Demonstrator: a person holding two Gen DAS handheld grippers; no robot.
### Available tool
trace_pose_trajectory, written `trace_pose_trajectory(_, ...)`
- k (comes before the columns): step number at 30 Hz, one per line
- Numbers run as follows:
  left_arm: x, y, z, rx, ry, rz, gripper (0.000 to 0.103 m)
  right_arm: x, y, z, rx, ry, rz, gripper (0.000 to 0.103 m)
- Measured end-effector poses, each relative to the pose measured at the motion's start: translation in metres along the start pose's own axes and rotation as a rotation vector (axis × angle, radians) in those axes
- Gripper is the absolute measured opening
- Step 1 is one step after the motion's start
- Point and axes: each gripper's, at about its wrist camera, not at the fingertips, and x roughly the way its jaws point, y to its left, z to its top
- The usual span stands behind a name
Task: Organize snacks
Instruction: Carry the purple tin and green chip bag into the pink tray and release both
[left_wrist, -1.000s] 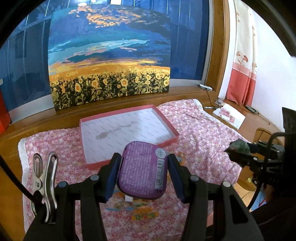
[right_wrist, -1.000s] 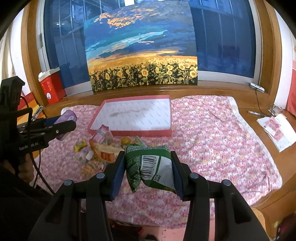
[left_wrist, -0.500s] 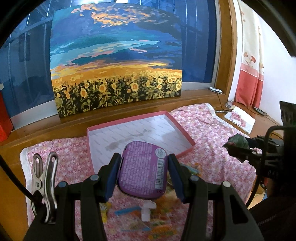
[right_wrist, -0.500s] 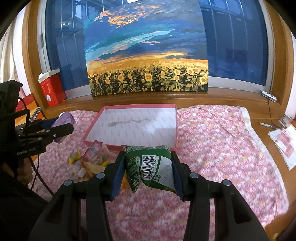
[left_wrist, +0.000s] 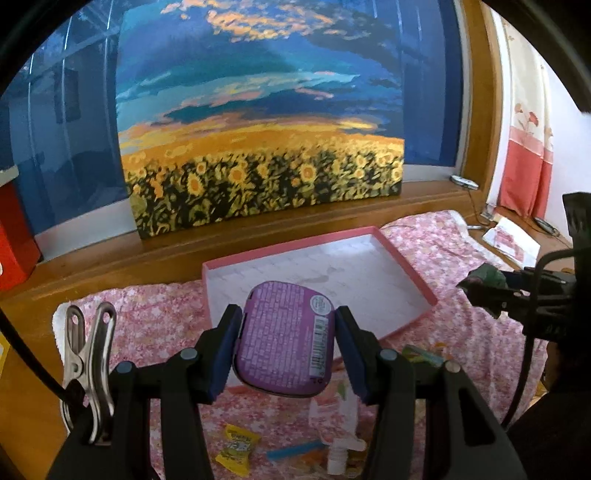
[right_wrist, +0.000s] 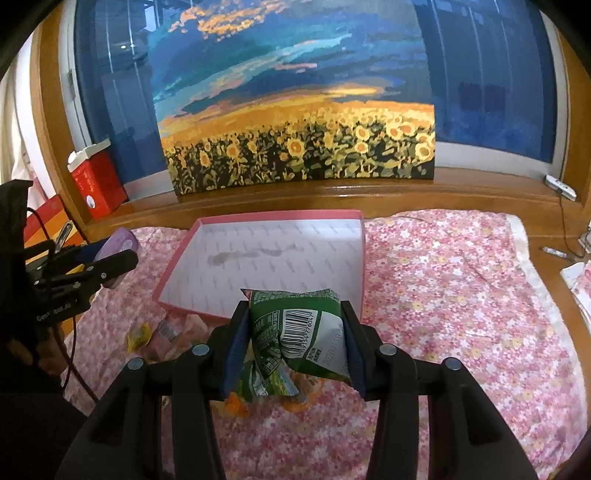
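Two grippers, each one holding one snack above the flowery cloth.

Left gripper (left_wrist: 286, 352) squeezes a flat purple case (left_wrist: 286, 338) with rounded corners, tiny writing, a round sticker and a barcode. Right gripper (right_wrist: 293, 341) squeezes a puffy green bag (right_wrist: 295, 325) with a white barcode patch. Under them, loose snacks lie on the pink flowery cloth (right_wrist: 443, 280): one yellow packet (left_wrist: 236, 446), one blue stick (left_wrist: 293, 449) and one white pouch with a cap (left_wrist: 338, 441) can be told apart. Just past them sits one shallow pink tray (right_wrist: 364, 254), white inside with a grey smudge. Farthest back, one big sunflower painting (right_wrist: 295, 110) leans on the window, with one red box (right_wrist: 98, 184) beside it.
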Motion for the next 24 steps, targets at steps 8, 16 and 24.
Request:
trace_pose_trajectory(8, 0.027, 0.014, -0.005, -0.056, 0.065, 0.018, 0.054, 0.029, -0.011, 0.010, 0.030, 0.061, 0.000, 0.047)
trace_pose_trajectory(16, 0.067, 0.025, -0.013, -0.081, 0.166, 0.026, 0.054, 0.067, -0.024, 0.010, 0.052, 0.128, -0.073, 0.047)
trace_pose_trajectory(24, 0.086, 0.035, -0.018, -0.116, 0.215, 0.046, 0.055, 0.099, -0.025, 0.012, 0.000, 0.199, -0.136, 0.050)
